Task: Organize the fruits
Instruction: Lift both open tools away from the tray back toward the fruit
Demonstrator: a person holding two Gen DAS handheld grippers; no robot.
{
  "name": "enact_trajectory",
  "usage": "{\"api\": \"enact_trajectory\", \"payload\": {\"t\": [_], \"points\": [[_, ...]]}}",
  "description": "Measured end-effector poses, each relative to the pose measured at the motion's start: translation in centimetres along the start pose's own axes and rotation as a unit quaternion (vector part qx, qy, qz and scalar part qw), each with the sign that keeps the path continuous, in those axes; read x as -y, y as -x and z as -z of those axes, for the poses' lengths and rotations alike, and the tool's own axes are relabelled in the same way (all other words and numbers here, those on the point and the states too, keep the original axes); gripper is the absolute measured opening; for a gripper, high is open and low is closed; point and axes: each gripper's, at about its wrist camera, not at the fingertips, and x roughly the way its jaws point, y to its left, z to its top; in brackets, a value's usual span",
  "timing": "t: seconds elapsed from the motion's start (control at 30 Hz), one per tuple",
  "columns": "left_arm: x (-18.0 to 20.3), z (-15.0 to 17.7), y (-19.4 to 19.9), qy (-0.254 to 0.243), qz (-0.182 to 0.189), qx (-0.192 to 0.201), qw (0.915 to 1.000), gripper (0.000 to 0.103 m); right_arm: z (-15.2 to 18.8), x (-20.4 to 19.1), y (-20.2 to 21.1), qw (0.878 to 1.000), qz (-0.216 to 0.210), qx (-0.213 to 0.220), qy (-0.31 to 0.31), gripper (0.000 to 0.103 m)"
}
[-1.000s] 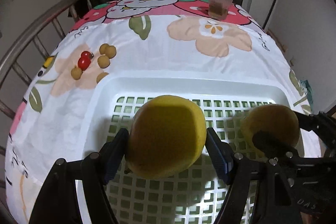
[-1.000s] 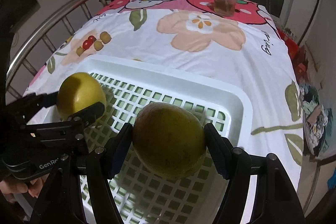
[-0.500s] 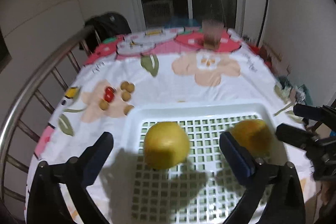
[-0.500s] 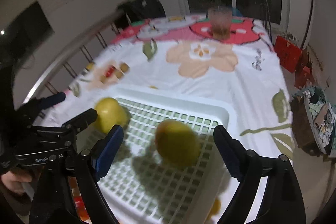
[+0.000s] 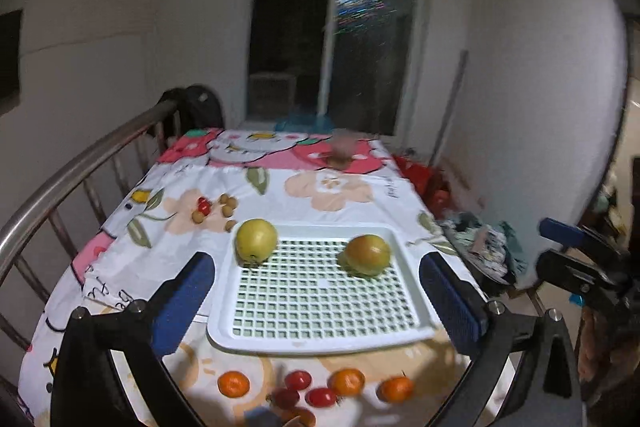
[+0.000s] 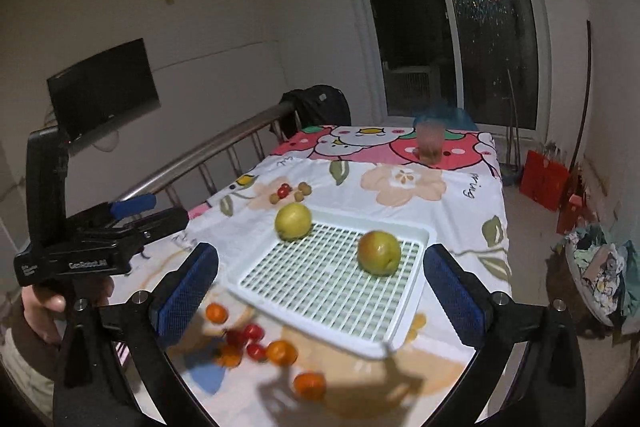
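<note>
Both pears (image 5: 256, 239) beyond fingers (image 5: 182, 303), prob. clear

Two large fruits lying in the white tray, small fruits sitting outside it

A white slotted tray (image 5: 320, 341) is lying flat near the desk's near edge, holding a yellow-green apple (image 5: 256, 239) at its far-left corner and a browner, orange-tinged apple (image 5: 368, 254) toward its far-right side, the two well apart. Between the tray and the near edge, four small oranges (image 5: 347, 381) and several cherry tomatoes (image 5: 321, 397) are sitting loosely in a row on the cloth. Beyond the tray's far-left corner, toward the left edge, a cluster of tan longans (image 5: 228, 206) and red cherry tomatoes (image 5: 204, 206) is resting together.
</note>
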Motion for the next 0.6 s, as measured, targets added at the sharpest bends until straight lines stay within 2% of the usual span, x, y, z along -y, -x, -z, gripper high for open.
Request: {"api": "enact_trajectory", "payload": {"t": [0.1,0.23,0.43,0.6], "points": [[0.3,2.3,1.1,-0.008,0.011,-0.004,0.9999,0.103,2.1,-0.9,1.0,1.000,0.003,-0.009,0.005,0.103],[-0.6,5.3,0.2,0.035,0.035,-0.053,0.9974,0.103,4.5,-1.6,0.8,0.999,0.010,-0.033,0.001,0.103],[-0.8,9.3,-0.9,0.035,0.002,-0.077,0.9964,0.103,8.3,-3.6,0.0,0.998,0.022,-0.060,0.026,0.103],[0.0,12.1,-1.0,0.028,0.004,-0.092,0.9954,0.103,10.6,-3.7,-0.7,0.997,0.021,-0.075,0.013,0.103]]}}
